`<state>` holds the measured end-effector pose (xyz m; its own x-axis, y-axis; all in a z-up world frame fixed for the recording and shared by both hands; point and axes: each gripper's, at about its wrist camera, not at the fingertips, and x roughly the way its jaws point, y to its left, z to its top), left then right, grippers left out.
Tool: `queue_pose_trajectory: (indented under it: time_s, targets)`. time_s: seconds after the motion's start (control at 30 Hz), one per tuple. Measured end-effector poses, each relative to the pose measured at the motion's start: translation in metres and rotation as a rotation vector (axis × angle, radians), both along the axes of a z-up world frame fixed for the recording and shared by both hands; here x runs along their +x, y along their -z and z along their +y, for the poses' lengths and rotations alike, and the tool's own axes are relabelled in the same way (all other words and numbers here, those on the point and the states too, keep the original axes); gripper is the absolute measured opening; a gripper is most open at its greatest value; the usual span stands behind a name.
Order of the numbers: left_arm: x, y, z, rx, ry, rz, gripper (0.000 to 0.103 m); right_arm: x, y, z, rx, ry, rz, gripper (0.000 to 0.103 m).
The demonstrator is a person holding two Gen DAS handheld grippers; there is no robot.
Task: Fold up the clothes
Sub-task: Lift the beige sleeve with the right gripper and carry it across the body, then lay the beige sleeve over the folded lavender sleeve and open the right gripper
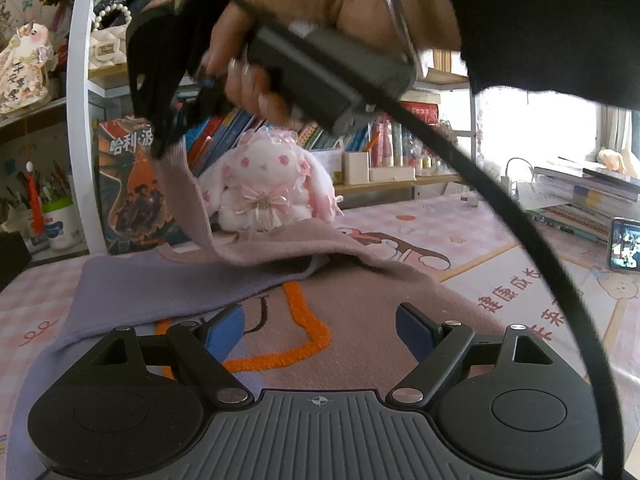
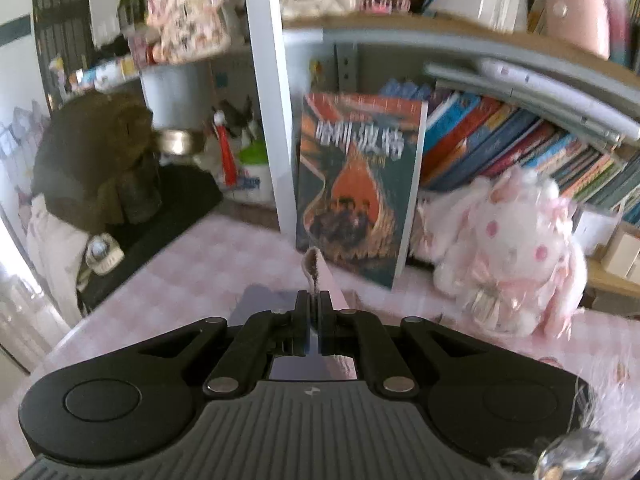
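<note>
**Ana:** Starting with the left wrist view: the left gripper (image 1: 320, 330) hangs with its blue pads spread wide, nothing between them, low over the sweater (image 1: 360, 300) that lies flat on the pink checked table mat (image 1: 500, 272). I'd judge it waits there ready to pin the body while the other side is carried over.

**Ben:** And the right gripper (image 1: 160, 148)?

**Ana:** Up in the frame, held in the person's hand (image 1: 288, 40), it pinches a corner of the mauve knit and lifts it, so a slanted sheet of cloth runs from the jaws down to the table. A lavender sleeve (image 1: 168, 284) already lies folded across the body, partly covering the orange stitched outline (image 1: 304, 320) on the front. The plush rabbit (image 1: 264, 184) sits just behind the garment.

**Ben:** The right wrist view?

**Ana:** There the right gripper's jaws are pressed together on a thin edge of knit (image 2: 312, 268) that pokes out past the tips. The picture is smeared. Beyond stand a book (image 2: 356, 188) leaning upright against the shelf and the rabbit beside it. The sweater itself looks soft, thick, fuzzy and limp, so it drapes rather than holds a crease.
</note>
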<state>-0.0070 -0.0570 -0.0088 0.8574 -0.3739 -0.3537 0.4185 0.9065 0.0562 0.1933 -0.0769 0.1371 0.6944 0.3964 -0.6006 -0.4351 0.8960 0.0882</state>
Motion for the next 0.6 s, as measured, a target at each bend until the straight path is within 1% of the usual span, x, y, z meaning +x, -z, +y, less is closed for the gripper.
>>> queue_pose_trajectory:
  time_s: [0.2,0.43,0.5,0.57,0.6]
  targets:
    - [-0.001,0.0,0.0,-0.003,-0.003,-0.004,0.085,0.006,0.017,0.005,0.021,-0.003,0.057,0.004]
    - [0.0,0.0,0.001,-0.007,-0.013,0.003,0.085,0.007,0.017,0.006,0.05,-0.019,0.077,0.005]
    - [0.0,-0.001,0.002,-0.01,-0.016,0.002,0.085,0.007,0.016,0.005,0.062,-0.02,0.076,0.014]
    - [0.0,-0.001,0.002,-0.008,-0.015,0.002,0.085,0.006,0.015,0.004,0.07,-0.02,0.073,0.035]
    - [0.0,-0.001,0.002,-0.006,-0.014,0.002,0.085,0.005,0.014,0.003,0.073,-0.02,0.069,0.037]
